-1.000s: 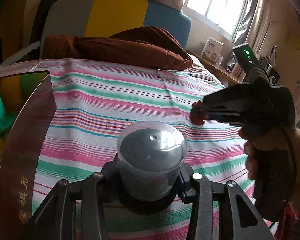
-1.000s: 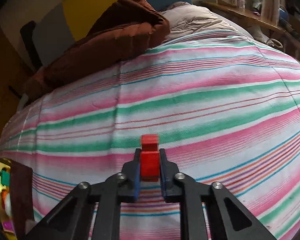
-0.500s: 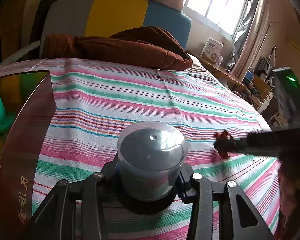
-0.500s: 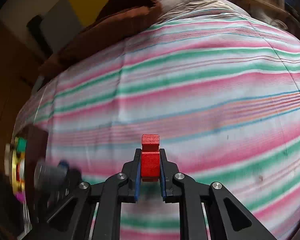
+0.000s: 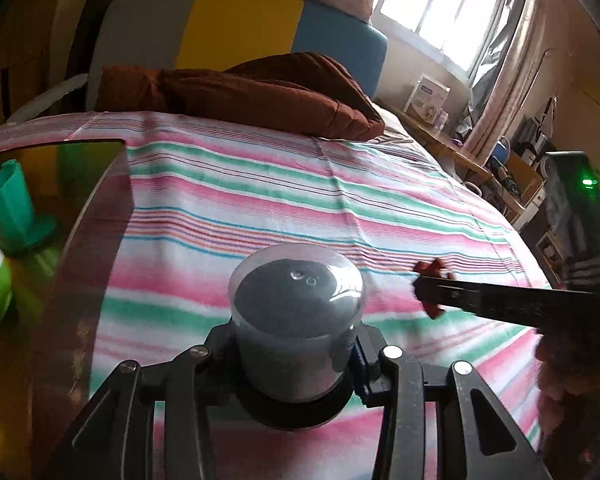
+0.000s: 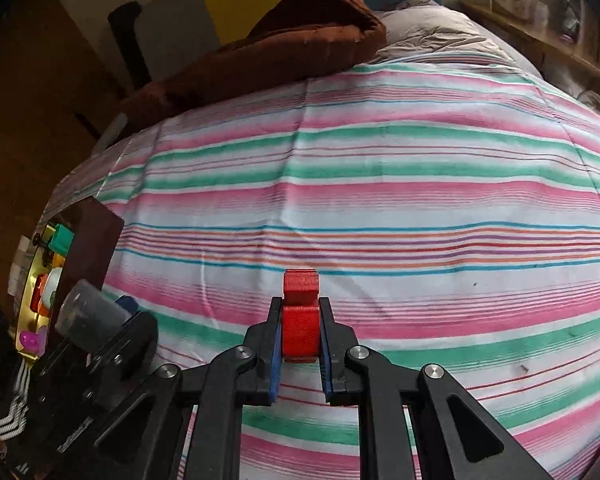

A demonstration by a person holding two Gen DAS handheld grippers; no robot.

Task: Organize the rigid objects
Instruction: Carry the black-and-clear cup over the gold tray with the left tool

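My left gripper (image 5: 296, 360) is shut on a clear plastic jar with dark contents (image 5: 296, 316), held above the striped bedspread (image 5: 260, 184). The jar also shows in the right wrist view (image 6: 90, 316). My right gripper (image 6: 300, 332) is shut on a red plastic block (image 6: 300, 316); in the left wrist view it (image 5: 430, 294) reaches in from the right, level with the jar. A dark-walled box (image 5: 96, 248) at the left holds a green piece (image 5: 14, 204) and other small colourful objects.
A brown quilt (image 5: 260, 92) lies at the head of the bed before a grey, yellow and blue headboard (image 5: 236, 24). A wooden shelf with a white carton (image 5: 426, 98) runs along the far right side. The box shows at the left in the right wrist view (image 6: 88, 240).
My right gripper with the red block has swung down and leftward, closer to the jar and the box. My left gripper has held still with the jar.
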